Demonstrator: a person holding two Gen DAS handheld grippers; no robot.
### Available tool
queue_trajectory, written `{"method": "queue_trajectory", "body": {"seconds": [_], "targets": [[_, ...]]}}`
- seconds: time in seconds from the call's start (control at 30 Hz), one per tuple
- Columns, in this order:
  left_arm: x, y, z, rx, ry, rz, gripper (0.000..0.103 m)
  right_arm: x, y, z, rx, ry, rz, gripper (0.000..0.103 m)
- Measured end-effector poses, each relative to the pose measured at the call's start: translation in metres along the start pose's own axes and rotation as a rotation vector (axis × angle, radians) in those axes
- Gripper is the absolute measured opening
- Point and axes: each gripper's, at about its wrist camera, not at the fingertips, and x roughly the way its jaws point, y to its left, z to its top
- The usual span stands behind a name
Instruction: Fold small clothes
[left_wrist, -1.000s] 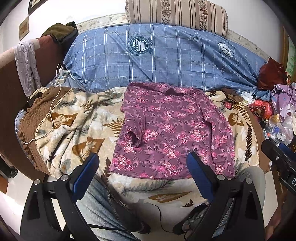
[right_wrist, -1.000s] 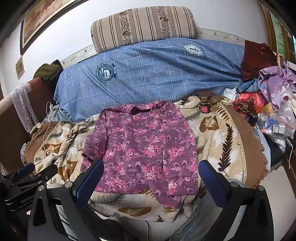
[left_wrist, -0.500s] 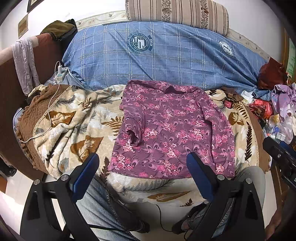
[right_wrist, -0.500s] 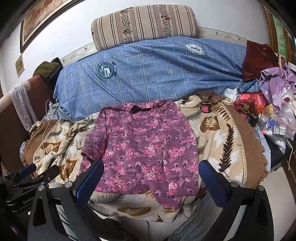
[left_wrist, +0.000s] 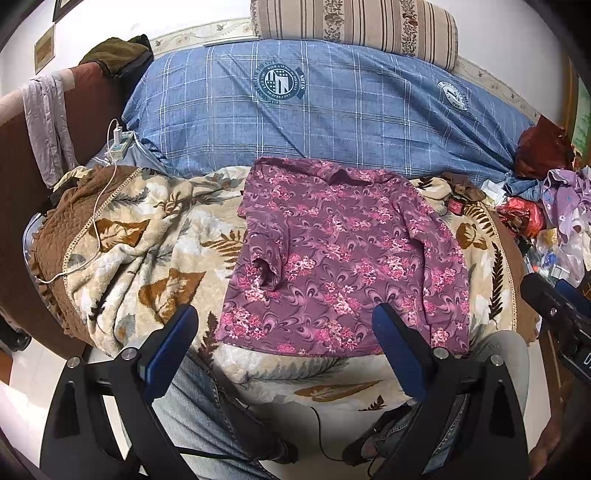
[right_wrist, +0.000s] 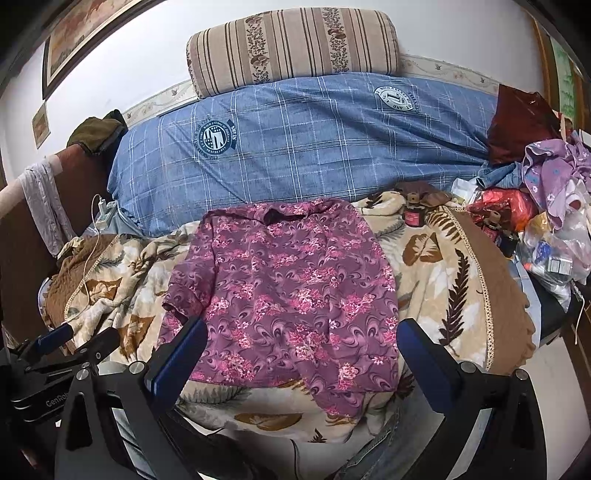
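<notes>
A purple floral short-sleeved shirt (left_wrist: 343, 258) (right_wrist: 291, 291) lies spread on a leaf-patterned blanket (left_wrist: 147, 251) (right_wrist: 436, 273), collar toward the far side. Its left sleeve is folded in over the body, and the right sleeve hangs down past the hem. My left gripper (left_wrist: 284, 332) stands open just short of the shirt's near hem, holding nothing. My right gripper (right_wrist: 301, 350) is also open and empty, hovering over the lower part of the shirt. The right gripper's tip shows at the right edge of the left wrist view, and the left gripper's body sits low on the left in the right wrist view.
A blue plaid quilt (left_wrist: 332, 110) and a striped pillow (right_wrist: 295, 48) lie behind the shirt. A white charger cable (left_wrist: 99, 206) crosses the blanket's left side. Small bottles (right_wrist: 412, 216), bags and a heap of clothes (right_wrist: 554, 177) crowd the right. A person's jeans-clad legs (left_wrist: 192, 406) are below.
Both views have shifted slightly, with the shirt sitting a little lower and nearer in the frames. The grippers stay open and the shirt has not been touched.
</notes>
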Motion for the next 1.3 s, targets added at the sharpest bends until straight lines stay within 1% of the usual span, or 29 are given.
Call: {"method": "queue_trajectory", "body": {"seconds": [0.33, 0.47, 0.63, 0.9, 1.03, 1.1, 1.2, 1.3], "targets": [[0.017, 0.002, -0.001, -0.001, 0.049, -0.061, 0.096, 0.013, 0.008, -0.004, -0.02, 0.035, 0.002, 0.103], [0.024, 0.001, -0.001, 0.01, 0.068, -0.058, 0.096, 0.024, 0.01, -0.006, -0.026, 0.059, -0.003, 0.103], [0.041, 0.007, 0.005, -0.006, 0.102, -0.073, 0.096, 0.038, 0.012, -0.004, -0.036, 0.081, -0.01, 0.103], [0.072, 0.005, 0.02, 0.003, 0.14, -0.065, 0.096, 0.069, 0.011, 0.007, -0.038, 0.106, -0.017, 0.103], [0.091, 0.002, 0.027, 0.015, 0.168, -0.044, 0.096, 0.081, 0.011, 0.013, -0.045, 0.088, 0.009, 0.103], [0.101, 0.001, 0.03, 0.015, 0.182, -0.04, 0.096, 0.091, 0.01, 0.016, -0.047, 0.096, 0.019, 0.103], [0.114, 0.003, 0.033, -0.003, 0.203, -0.04, 0.096, 0.105, 0.008, 0.021, -0.044, 0.1, 0.017, 0.103], [0.128, 0.013, 0.034, -0.048, 0.219, -0.05, 0.096, 0.118, 0.004, 0.023, -0.023, 0.121, 0.038, 0.103]]}}
